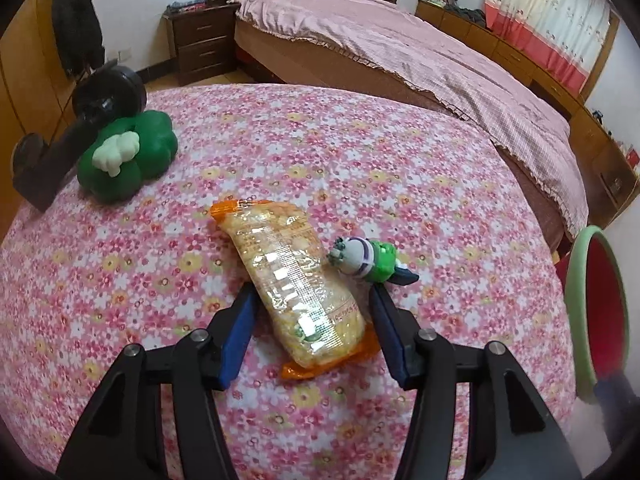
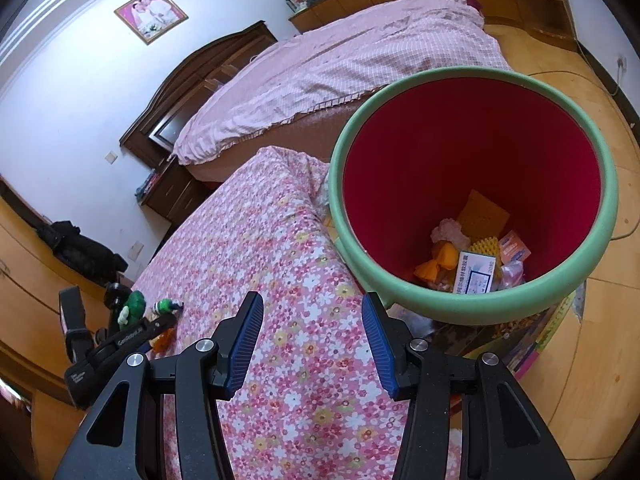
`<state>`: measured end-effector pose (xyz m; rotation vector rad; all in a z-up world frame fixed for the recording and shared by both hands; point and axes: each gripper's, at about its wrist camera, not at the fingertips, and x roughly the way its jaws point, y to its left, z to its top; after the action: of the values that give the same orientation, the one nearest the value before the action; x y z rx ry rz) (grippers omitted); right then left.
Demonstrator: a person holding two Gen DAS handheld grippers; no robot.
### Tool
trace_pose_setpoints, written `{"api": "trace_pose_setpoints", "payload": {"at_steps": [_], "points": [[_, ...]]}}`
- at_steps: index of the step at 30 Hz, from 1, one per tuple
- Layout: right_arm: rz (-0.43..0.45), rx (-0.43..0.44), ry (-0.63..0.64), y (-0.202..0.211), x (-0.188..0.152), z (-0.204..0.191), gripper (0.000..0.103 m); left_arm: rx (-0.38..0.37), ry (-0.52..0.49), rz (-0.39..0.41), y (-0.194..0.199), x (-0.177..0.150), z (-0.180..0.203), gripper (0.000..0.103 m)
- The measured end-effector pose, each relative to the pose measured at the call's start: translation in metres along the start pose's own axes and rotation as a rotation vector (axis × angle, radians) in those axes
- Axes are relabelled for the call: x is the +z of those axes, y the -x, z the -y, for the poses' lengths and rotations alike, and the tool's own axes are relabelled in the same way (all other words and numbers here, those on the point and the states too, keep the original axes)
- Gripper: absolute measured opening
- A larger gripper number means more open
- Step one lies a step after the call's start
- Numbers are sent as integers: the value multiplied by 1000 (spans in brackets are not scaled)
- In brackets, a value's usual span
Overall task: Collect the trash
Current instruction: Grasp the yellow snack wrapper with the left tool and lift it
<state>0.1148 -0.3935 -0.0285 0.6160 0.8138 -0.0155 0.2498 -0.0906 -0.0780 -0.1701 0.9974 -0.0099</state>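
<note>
Left gripper point(image 1: 310, 312): jaws spread wide, straddling the snack packet point(image 1: 296, 288), not yet clamped on it.
Right gripper point(image 2: 312, 340): jaws apart, holding nothing, hovering over the desk point(image 2: 280, 240) edge beside the bin point(image 2: 472, 308).
Snack packet: lying flat on the floral desk, orange ends showing, a small toy figure point(image 1: 366, 260) touching its right side.
Bin: standing off the desk's edge, already holding wrappers, a small box and paper scraps.
Done: several pieces binned, judging by its contents.
Left: grasp the packet, carry it to the bin, drop it in.
Not trash, probably: green toy point(image 1: 128, 156) and toy figure.
</note>
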Motion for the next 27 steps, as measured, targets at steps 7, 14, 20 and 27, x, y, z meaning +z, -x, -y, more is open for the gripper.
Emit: {"api": "trace_pose_setpoints", "payload": {"at_steps": [7,14,20,27], "points": [[-13,12,20,1,-4,-9,53,-30,-24,11,12,-9,-14,49],[-11,28,60,6,-8,-29,53,-38,-26,40,40,-17,-39,49],[-19,41,113,7,-14,-55,53,-39,-2,75,63,-17,-69,49],[-36,47,185,-1,-23,-94,53,-38,20,118,77,-15,-101,49]]}}
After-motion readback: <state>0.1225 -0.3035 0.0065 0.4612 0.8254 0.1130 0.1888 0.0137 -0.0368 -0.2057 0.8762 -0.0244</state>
